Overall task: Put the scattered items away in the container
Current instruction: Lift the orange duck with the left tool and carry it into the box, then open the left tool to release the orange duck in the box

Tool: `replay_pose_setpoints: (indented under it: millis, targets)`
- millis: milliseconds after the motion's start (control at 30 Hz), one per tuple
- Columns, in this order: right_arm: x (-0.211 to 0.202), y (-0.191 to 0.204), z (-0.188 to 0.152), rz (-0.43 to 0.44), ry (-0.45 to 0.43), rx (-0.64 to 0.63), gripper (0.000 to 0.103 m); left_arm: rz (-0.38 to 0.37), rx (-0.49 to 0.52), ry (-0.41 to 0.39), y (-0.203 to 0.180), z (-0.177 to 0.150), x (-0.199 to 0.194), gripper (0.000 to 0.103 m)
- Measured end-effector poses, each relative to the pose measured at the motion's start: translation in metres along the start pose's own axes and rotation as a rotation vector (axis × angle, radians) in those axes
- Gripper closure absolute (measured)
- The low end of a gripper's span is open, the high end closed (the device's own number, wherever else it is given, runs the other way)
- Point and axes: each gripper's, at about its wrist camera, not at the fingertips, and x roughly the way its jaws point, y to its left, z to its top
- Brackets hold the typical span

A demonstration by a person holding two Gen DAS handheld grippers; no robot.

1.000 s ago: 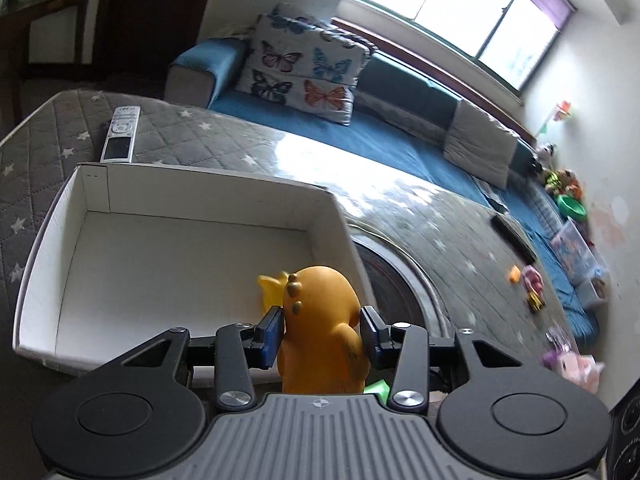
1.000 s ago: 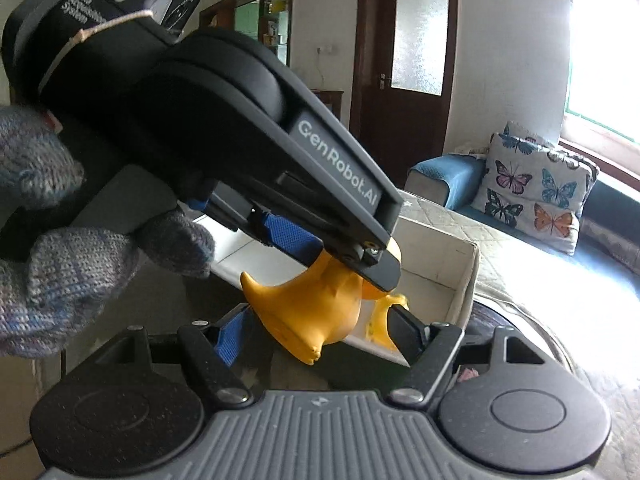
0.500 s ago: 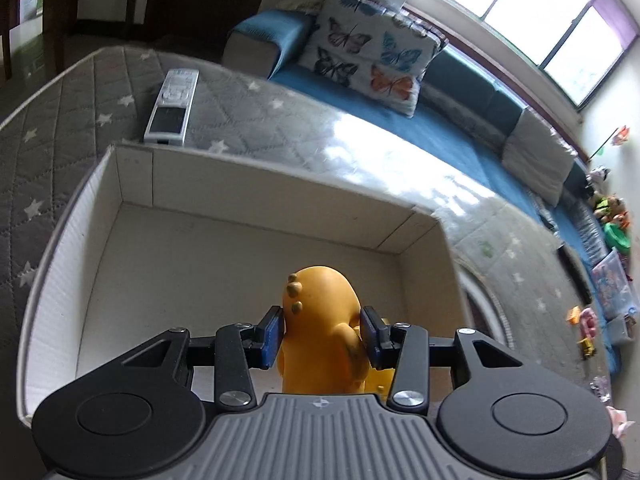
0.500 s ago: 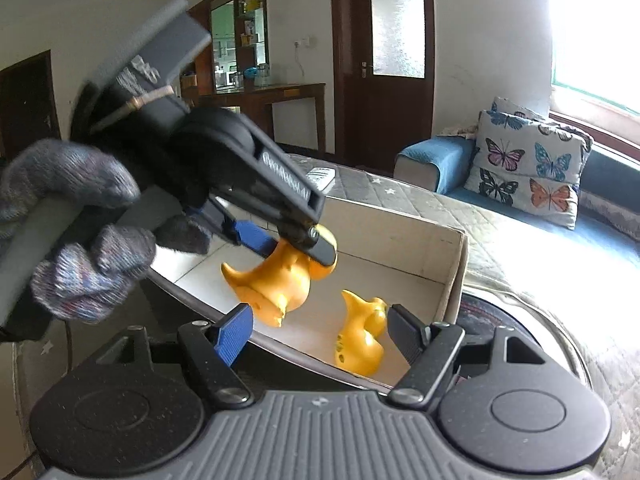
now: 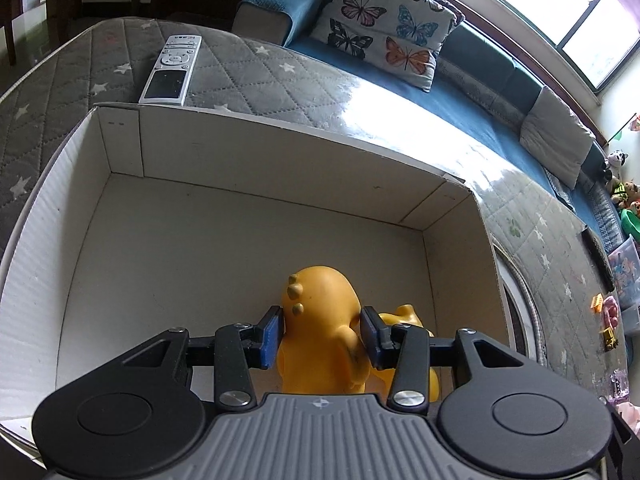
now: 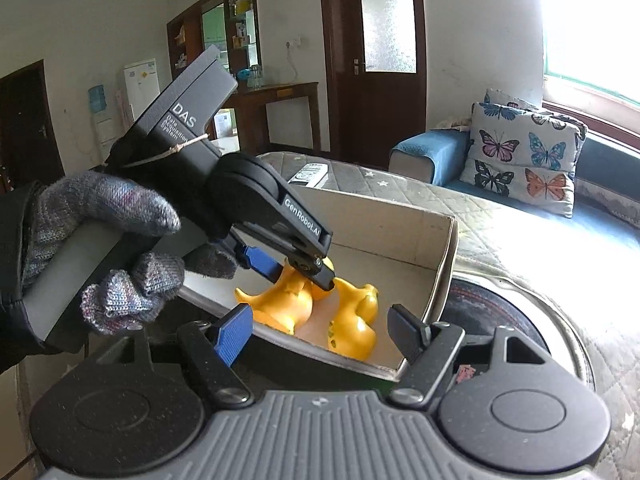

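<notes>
My left gripper (image 5: 322, 336) is shut on an orange dinosaur toy (image 5: 320, 320) and holds it low inside the white cardboard box (image 5: 248, 148), near the box's front right corner. A yellow duck toy (image 5: 404, 316) lies on the box floor just right of it. In the right wrist view the left gripper (image 6: 296, 266) grips the dinosaur (image 6: 284, 300) beside the duck (image 6: 354, 316) inside the box (image 6: 440, 272). My right gripper (image 6: 318, 334) is open and empty, just outside the box's near wall.
A remote control (image 5: 170, 70) lies on the grey quilted star-pattern table (image 5: 260, 76) behind the box. Small toys (image 5: 608, 320) sit at the table's far right edge. A blue sofa with butterfly cushions (image 5: 384, 28) stands beyond. A round dark disc (image 6: 492, 312) lies right of the box.
My left gripper has carried the dinosaur forward over the box wall and down into the box beside the duck. My right gripper has drawn back and stayed open.
</notes>
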Motion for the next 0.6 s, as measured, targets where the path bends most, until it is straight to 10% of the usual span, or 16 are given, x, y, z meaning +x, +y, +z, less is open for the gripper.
replay_pose_setpoints:
  millis: [600]
  targets:
    - [-0.021,0.02,-0.014,-0.004,0.0,-0.012,0.026,0.013,0.051,-0.068,-0.008,-0.006,-0.028,0.059]
